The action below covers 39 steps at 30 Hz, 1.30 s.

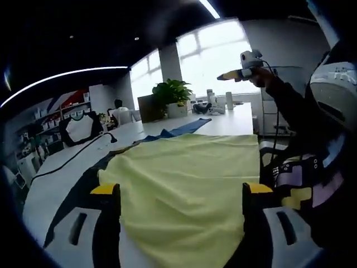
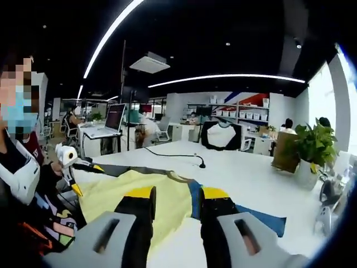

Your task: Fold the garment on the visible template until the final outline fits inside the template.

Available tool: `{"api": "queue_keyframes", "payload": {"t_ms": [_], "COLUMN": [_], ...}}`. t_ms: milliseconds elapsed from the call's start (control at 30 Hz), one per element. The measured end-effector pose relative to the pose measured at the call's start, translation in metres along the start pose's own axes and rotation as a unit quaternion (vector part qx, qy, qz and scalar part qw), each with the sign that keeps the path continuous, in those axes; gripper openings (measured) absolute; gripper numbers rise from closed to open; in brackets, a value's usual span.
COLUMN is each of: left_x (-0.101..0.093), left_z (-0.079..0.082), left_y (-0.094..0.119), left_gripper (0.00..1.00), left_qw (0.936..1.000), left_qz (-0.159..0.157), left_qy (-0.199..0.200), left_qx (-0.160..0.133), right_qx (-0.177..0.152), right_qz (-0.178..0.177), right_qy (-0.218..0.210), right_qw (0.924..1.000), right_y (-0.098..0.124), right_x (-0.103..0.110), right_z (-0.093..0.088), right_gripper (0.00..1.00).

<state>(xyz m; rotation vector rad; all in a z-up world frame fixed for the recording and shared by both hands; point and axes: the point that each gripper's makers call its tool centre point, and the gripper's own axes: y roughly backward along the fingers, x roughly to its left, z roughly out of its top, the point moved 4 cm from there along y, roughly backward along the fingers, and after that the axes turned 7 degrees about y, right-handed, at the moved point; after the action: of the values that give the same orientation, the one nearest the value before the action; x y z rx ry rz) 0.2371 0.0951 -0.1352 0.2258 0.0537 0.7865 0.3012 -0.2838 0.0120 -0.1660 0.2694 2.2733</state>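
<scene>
A pale yellow garment (image 1: pixel 189 173) lies spread flat on the white table (image 1: pixel 234 120). It covers most of a dark blue template (image 1: pixel 184 128) that shows along its far and left edges. My left gripper (image 1: pixel 181 192) is low over the near part of the garment, jaws wide apart, holding nothing. A person's hand holds my right gripper (image 1: pixel 231 75) high in the air past the table's right side. In the right gripper view, the right gripper (image 2: pixel 177 195) has a narrow gap with nothing in it, looking down on the garment (image 2: pixel 117 195) and template (image 2: pixel 262 218). The left gripper (image 2: pixel 86 178) is open at the left.
A black cable (image 1: pixel 72 156) runs along the table's left side. A potted plant (image 1: pixel 173 92) and bottles (image 1: pixel 228 100) stand at the far end. A black-and-white shirt (image 2: pixel 221 135) is displayed behind. The person (image 1: pixel 318 167) stands at the table's right edge.
</scene>
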Motion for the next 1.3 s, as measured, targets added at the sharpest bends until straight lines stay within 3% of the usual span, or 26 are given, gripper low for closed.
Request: {"api": "queue_keyframes", "payload": {"t_ms": [167, 367, 500, 567, 700, 867, 933, 1033, 1300], "left_x": [0.003, 0.002, 0.003, 0.004, 0.004, 0.005, 0.007, 0.012, 0.009], "left_z": [0.004, 0.006, 0.008, 0.010, 0.014, 0.014, 0.014, 0.015, 0.015], "left_y": [0.001, 0.001, 0.001, 0.002, 0.004, 0.004, 0.005, 0.008, 0.005], "left_gripper": [1.00, 1.00, 1.00, 1.00, 1.00, 1.00, 1.00, 1.00, 1.00], "left_qw": [0.9998, 0.9998, 0.9996, 0.9994, 0.9991, 0.9992, 0.9992, 0.9988, 0.9985], "left_qz": [0.009, 0.005, 0.009, 0.010, 0.010, 0.012, 0.015, 0.024, 0.016], "left_qy": [0.012, 0.015, 0.017, 0.022, 0.022, 0.022, 0.024, 0.028, 0.043], "left_qx": [-0.010, -0.013, -0.019, -0.025, -0.033, -0.031, -0.028, -0.031, -0.029], "right_qx": [0.007, 0.012, 0.032, 0.068, 0.095, 0.128, 0.156, 0.168, 0.183], "right_qz": [-0.044, -0.080, -0.105, -0.119, -0.133, -0.128, -0.113, -0.115, -0.183], "right_qy": [-0.004, -0.004, 0.010, 0.014, 0.023, -0.004, -0.018, -0.041, -0.052], "right_qw": [0.9990, 0.9967, 0.9939, 0.9905, 0.9863, 0.9834, 0.9812, 0.9782, 0.9645], "right_y": [-0.003, -0.008, -0.012, -0.014, -0.022, -0.033, -0.038, -0.046, -0.056], "right_x": [-0.036, -0.065, -0.091, -0.103, -0.124, -0.152, -0.156, -0.170, -0.212], "right_z": [-0.004, -0.014, -0.026, -0.039, -0.058, -0.091, -0.110, -0.132, -0.178], "right_gripper": [0.41, 0.53, 0.62, 0.69, 0.78, 0.81, 0.81, 0.80, 0.76]}}
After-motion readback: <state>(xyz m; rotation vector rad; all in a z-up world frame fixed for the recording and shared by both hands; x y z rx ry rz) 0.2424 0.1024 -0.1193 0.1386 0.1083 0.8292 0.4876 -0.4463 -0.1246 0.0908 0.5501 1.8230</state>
